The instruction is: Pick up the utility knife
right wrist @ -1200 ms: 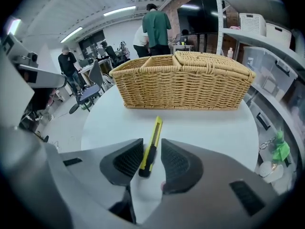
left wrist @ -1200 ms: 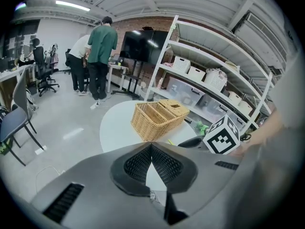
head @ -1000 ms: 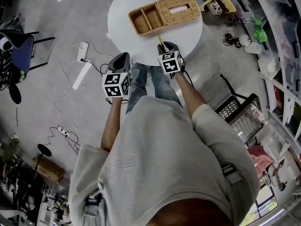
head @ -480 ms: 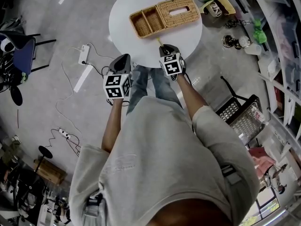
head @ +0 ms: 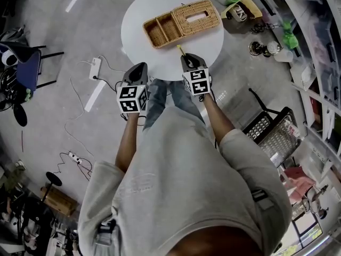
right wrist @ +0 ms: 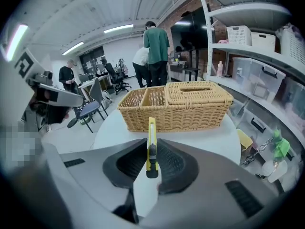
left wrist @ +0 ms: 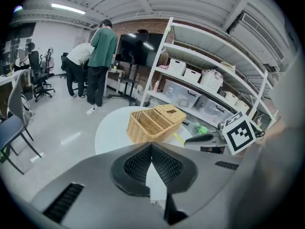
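Utility knife, slim and yellow with a black slider, stands on edge in the right gripper, its tip pointing to 12 o'clock. The left gripper hangs by the 7 o'clock rim of the round white table, its pads pressed together on nothing, probably parked out of the way. The woven wicker basket sits mid-table, near the knife's tip, so forward room looks tight; upward and back toward 6 o'clock looks free. The right gripper, at the 6 o'clock rim, has just been closing its jaws; they now pinch the knife's rear part, leaving the blade end clear.
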Demonstrator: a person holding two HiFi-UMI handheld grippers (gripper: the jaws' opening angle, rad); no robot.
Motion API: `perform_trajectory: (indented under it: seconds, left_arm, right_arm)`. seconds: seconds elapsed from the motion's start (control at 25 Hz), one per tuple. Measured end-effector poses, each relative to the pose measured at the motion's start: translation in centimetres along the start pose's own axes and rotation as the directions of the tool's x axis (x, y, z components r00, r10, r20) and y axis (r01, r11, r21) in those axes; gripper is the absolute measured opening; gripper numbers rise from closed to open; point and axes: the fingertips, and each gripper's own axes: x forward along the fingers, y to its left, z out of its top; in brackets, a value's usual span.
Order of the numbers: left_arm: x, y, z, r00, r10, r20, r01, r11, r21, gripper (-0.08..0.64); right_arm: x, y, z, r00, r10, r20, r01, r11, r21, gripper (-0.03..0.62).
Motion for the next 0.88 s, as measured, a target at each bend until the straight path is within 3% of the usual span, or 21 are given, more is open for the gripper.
perform_trajectory:
  seconds: [0.4,0.88]
  left_arm:
    - [-0.2,-0.8,3.7,0.998,-0.001,0.06,-0.001,0.999,0.045,0.02]
    - [-1.3,-1.3,10.6,0.982,0.01,0.186,-0.033,0.992,0.12,0.02]
  right_arm:
    - [-4.9,-0.8,4.8,0.985,-0.026,0.168,0.018,0.999,0.05,0.078]
    - [-9.2,-2.1,13.1,0.932,-0.05,0.359,0.041,0.999,0.033,0.078]
